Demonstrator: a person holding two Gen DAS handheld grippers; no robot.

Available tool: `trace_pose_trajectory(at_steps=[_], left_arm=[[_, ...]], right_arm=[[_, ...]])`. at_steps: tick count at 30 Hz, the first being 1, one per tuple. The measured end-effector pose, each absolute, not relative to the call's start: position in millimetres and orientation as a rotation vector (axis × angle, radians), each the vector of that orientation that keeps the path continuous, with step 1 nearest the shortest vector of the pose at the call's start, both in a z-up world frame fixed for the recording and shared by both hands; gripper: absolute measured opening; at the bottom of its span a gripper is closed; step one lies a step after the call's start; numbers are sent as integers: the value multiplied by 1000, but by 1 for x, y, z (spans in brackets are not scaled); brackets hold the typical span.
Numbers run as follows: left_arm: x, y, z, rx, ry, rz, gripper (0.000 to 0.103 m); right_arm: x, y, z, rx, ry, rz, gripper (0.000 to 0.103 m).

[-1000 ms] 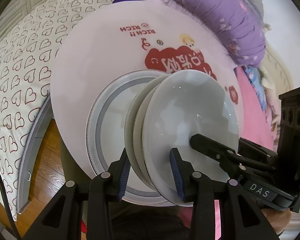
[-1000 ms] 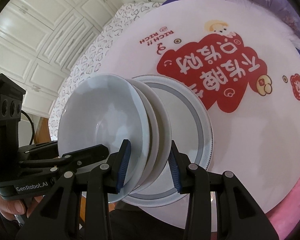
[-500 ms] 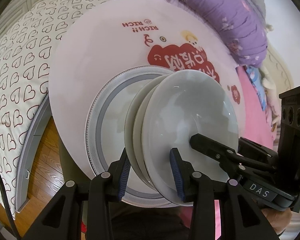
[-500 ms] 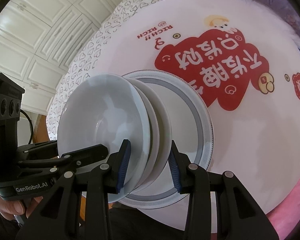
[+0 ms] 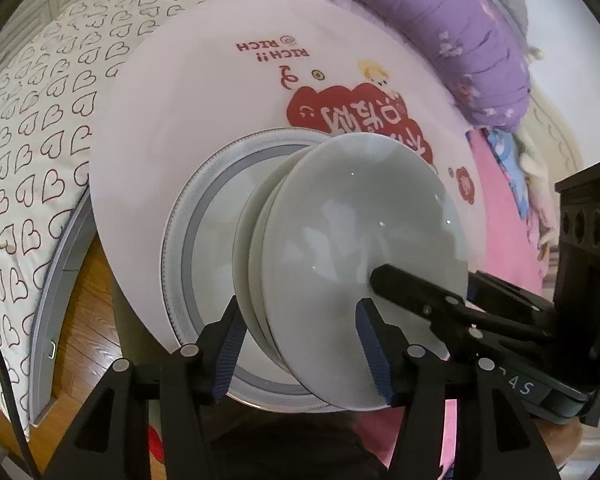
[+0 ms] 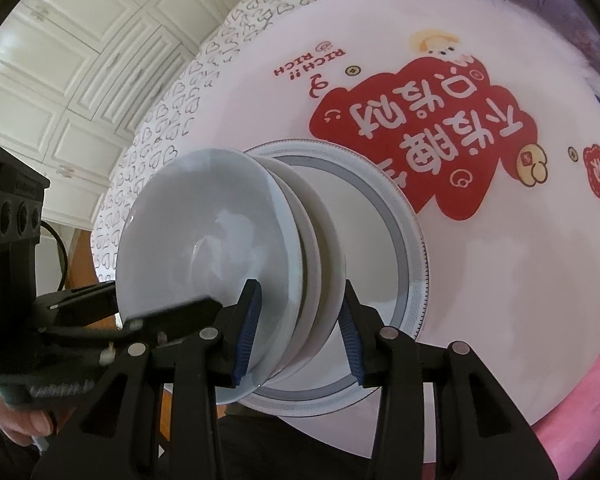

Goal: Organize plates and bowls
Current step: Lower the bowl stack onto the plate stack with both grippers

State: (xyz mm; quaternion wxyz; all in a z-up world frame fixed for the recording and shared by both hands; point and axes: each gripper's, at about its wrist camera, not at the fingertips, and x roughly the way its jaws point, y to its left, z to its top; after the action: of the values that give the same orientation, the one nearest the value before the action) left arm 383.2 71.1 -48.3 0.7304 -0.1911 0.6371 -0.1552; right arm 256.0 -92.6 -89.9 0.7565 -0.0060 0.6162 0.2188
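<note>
A stack of white bowls (image 5: 360,240) (image 6: 220,264) sits on a grey-rimmed plate (image 5: 204,248) (image 6: 384,232) on a round white table (image 5: 180,120) (image 6: 500,300). My left gripper (image 5: 300,344) is shut on the near rims of the bowl stack, one finger on each side. My right gripper (image 6: 300,336) is shut on the same stack from the opposite side. Each gripper shows in the other's view, the right one in the left wrist view (image 5: 440,300) and the left one in the right wrist view (image 6: 100,320).
The table carries a red printed design (image 6: 420,132). A heart-patterned bed cover (image 5: 28,140) lies left, a purple cushion (image 5: 440,28) at the back, pink fabric (image 5: 500,220) right. White cabinet doors (image 6: 60,80) and wood floor (image 5: 88,320) are visible.
Both grippers keep their hold on the bowl stack. The table and plate have shifted slightly in the views; the stack appears a little lower over the plate.
</note>
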Motion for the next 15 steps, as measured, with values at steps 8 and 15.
trace_pose_trajectory(at_steps=[8,15], left_arm=[[376,80,-29,-386,1332,-276,93],[358,89,-7,-337,1232,-209,100]], right_arm=[[259,-114,-72,70,1294,437,84],[260,-133,-65,206,1302,440,103]])
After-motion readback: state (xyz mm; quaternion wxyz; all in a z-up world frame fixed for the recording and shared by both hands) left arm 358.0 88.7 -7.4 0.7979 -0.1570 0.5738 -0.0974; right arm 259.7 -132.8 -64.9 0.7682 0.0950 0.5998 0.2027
